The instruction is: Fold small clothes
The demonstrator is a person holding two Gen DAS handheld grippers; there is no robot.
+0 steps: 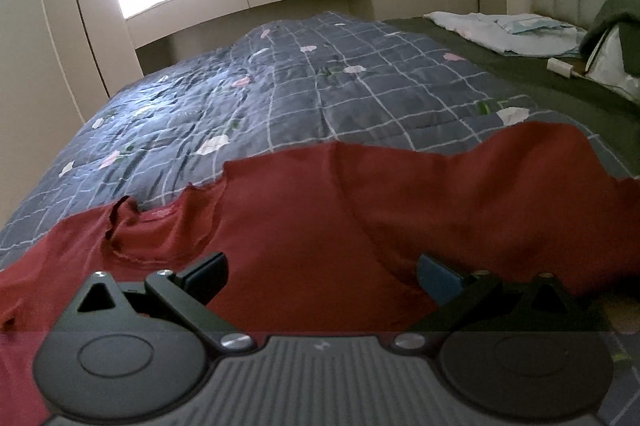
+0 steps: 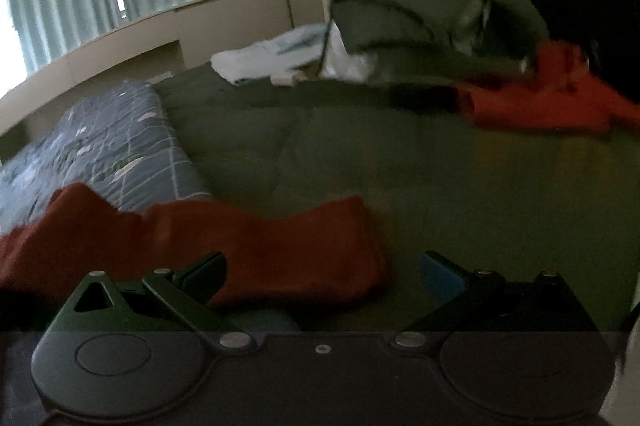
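Left wrist view: left gripper (image 1: 322, 276) hovers, jaws spread, over a red shirt (image 1: 360, 218) on the quilt (image 1: 280, 85). Right gripper (image 2: 324, 276), jaws spread, straddles its sleeve (image 2: 280, 250).

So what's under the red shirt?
The red shirt lies on the blue checked quilt, and one end reaches the green blanket. Whatever lies beneath its middle is covered.

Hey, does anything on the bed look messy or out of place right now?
The red garment lies rumpled, its far edge wavy, straddling the checked quilt and the green blanket. A second reddish-orange garment is bunched near the headboard. Nothing looks damaged.
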